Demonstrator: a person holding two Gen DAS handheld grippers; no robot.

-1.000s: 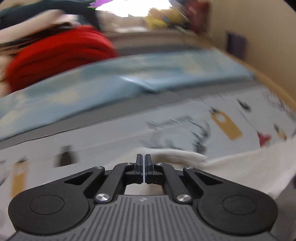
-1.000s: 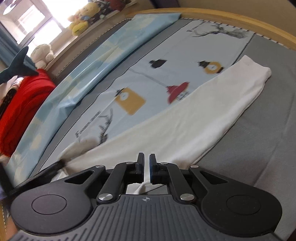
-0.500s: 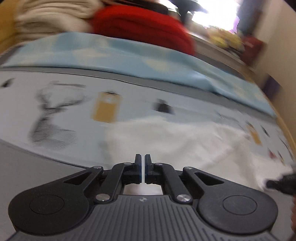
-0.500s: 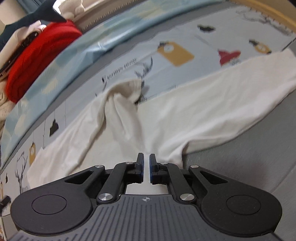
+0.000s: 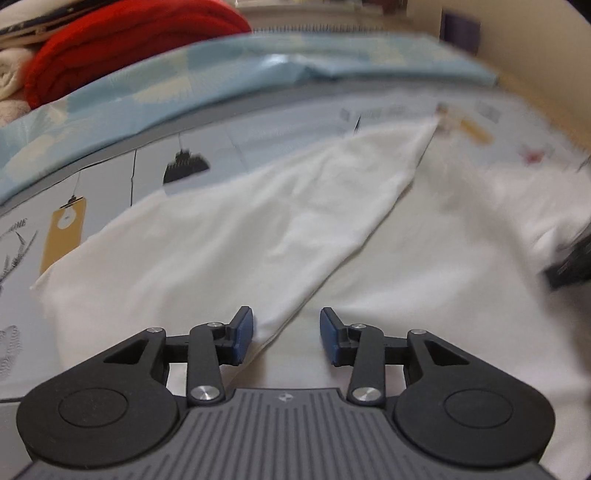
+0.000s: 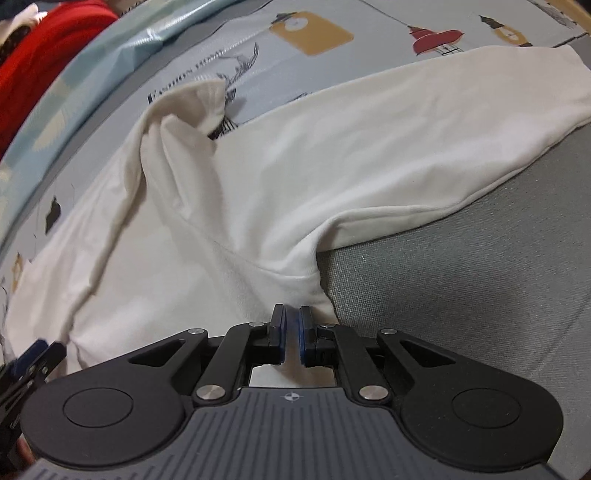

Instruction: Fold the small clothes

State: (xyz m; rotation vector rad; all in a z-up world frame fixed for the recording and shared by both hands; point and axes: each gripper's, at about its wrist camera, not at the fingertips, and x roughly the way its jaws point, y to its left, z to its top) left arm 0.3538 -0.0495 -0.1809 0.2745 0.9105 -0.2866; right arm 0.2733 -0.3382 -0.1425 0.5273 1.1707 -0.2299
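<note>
The left gripper (image 5: 286, 336) hangs over a white garment (image 5: 229, 236) spread on a bed (image 6: 480, 295), and its jaws are opening: the 2 blue pads (image 5: 243, 334) stand well apart, with a folded edge of the white cloth lying between them and neither pad pressing on it. The right gripper (image 6: 291, 334) has its jaws nearly together, only a thin slit between the pads; white cloth shows in that slit and just under the fingertips, so it looks pinched there, at the garment's near edge where it meets the grey bedcover. From that point the garment runs away in 2 long parts, 1 stretching to the upper right across the printed sheet (image 6: 310, 33), the other bunched and folded toward the upper left. In the left wrist view 1 layer lies diagonally over another, its far corner reaching toward the sheet's printed figures. A light blue cloth (image 5: 221, 74) and a red blanket (image 5: 122, 40) lie beyond the garment. The left gripper's tip also shows at the lower left edge of the right wrist view.
</note>
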